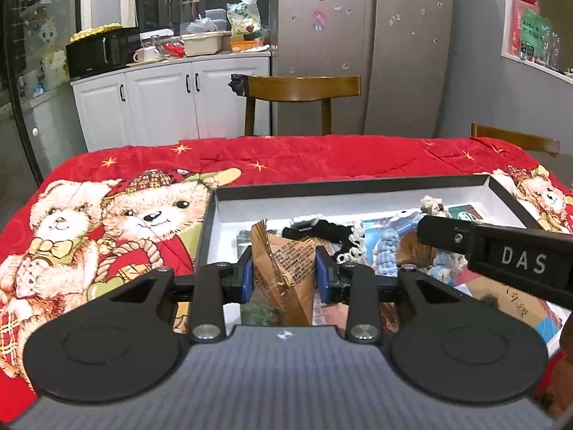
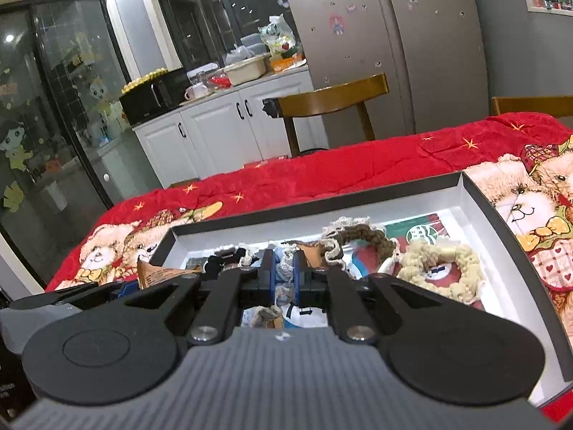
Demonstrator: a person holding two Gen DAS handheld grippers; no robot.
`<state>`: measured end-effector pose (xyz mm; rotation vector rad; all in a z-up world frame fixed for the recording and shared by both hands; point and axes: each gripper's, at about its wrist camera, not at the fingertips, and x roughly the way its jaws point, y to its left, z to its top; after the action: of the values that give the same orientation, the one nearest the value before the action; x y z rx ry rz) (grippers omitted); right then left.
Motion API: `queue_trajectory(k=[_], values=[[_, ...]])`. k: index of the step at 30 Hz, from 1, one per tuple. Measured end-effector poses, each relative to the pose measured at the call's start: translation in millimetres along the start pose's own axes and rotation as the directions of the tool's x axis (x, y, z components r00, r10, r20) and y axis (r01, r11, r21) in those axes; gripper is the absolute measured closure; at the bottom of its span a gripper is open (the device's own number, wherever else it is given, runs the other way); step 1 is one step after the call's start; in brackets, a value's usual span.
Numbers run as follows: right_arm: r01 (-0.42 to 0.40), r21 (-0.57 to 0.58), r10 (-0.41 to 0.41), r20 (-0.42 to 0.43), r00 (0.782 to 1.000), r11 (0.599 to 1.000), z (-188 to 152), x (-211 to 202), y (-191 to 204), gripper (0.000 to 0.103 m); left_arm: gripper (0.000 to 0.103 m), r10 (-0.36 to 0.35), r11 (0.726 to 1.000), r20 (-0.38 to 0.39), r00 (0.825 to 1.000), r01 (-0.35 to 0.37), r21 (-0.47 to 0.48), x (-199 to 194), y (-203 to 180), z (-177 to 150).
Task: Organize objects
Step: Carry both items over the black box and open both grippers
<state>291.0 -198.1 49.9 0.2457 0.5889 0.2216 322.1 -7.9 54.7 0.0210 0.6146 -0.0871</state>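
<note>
Left gripper is clamped on a brown foil snack packet, blue pads pressing its two sides, packet hanging over the left end of the shallow grey box on the red teddy-bear quilt. The packet stands upright, long axis roughly vertical, torn or crimped top edge pointing up and a bit left; held that way it probably drops in clear of the clutter. Further right in the box: black crochet piece, then a blue knitted piece. Right gripper has its jaws fully closed on a pale blue knitted item (only a thin strip shows between the pads, so orientation unclear), mid-box. Beige crochet ring lies flat to its right, on a printed card. Both grippers look poised to release into the box.
</note>
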Motion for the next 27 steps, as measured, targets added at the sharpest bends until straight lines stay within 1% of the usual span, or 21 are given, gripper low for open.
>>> queue_trajectory(k=[13,14,17,27], values=[[0.003,-0.005,-0.003,-0.039,0.999,1.000,-4.7,8.2,-1.3,0.092,0.064,0.010,1.000,-0.025,1.000,-0.010,0.005,7.2,-0.2,-5.0],[0.000,-0.002,0.000,-0.045,0.999,1.000,-5.3,9.1,-1.6,0.092,0.064,0.013,1.000,-0.026,1.000,-0.012,0.007,7.6,-0.1,-4.9],[-0.041,0.034,0.043,-0.063,0.997,0.999,-5.4,10.0,-5.2,0.092,0.064,0.013,1.000,-0.029,0.999,-0.013,0.003,9.0,0.8,-4.9],[-0.021,0.017,0.022,-0.058,0.998,1.000,-6.2,10.1,-2.5,0.092,0.064,0.017,1.000,-0.033,0.999,-0.017,0.005,10.4,1.6,-5.9]])
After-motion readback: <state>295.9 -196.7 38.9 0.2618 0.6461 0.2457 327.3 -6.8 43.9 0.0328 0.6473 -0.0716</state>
